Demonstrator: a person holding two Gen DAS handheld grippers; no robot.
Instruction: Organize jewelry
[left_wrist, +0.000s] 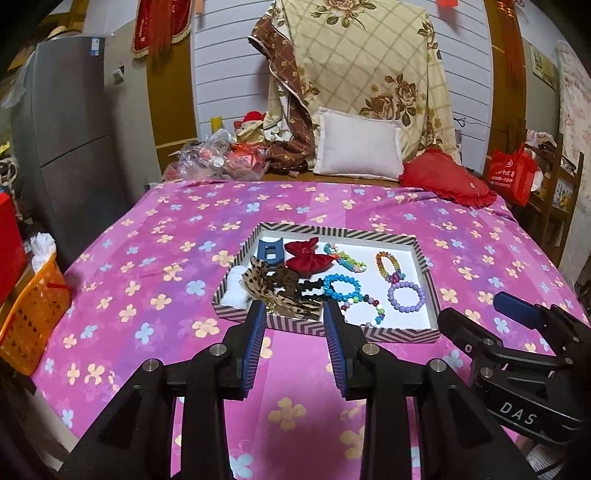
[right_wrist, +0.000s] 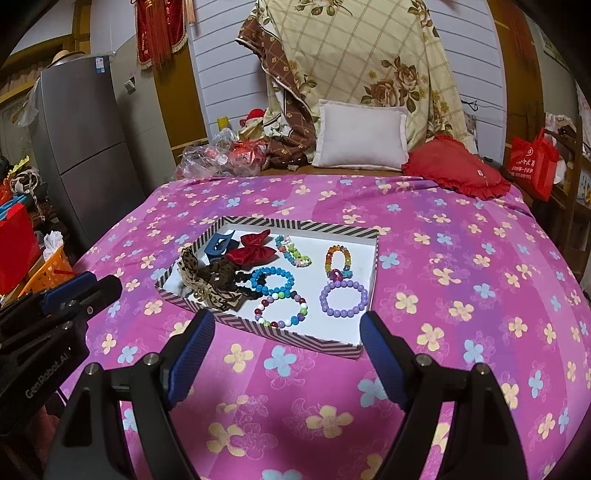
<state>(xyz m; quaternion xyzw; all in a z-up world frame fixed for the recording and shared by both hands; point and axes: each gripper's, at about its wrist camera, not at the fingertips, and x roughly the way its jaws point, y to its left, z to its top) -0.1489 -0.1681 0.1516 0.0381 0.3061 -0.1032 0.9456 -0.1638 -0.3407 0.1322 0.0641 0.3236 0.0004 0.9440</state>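
A striped box lid with a white floor lies on the pink flowered bedspread. It holds a blue claw clip, a red bow, a leopard-print bow, a black hair tie and several bead bracelets, among them a blue one and a purple one. My left gripper hovers open at the lid's near edge, just short of the leopard-print bow, with nothing between its fingers. My right gripper stands wide open before the lid's near right corner, also holding nothing.
A white cushion and a red heart cushion lie at the head of the bed, with crumpled plastic bags to their left. An orange basket and a grey fridge stand left of the bed. A red bag stands right.
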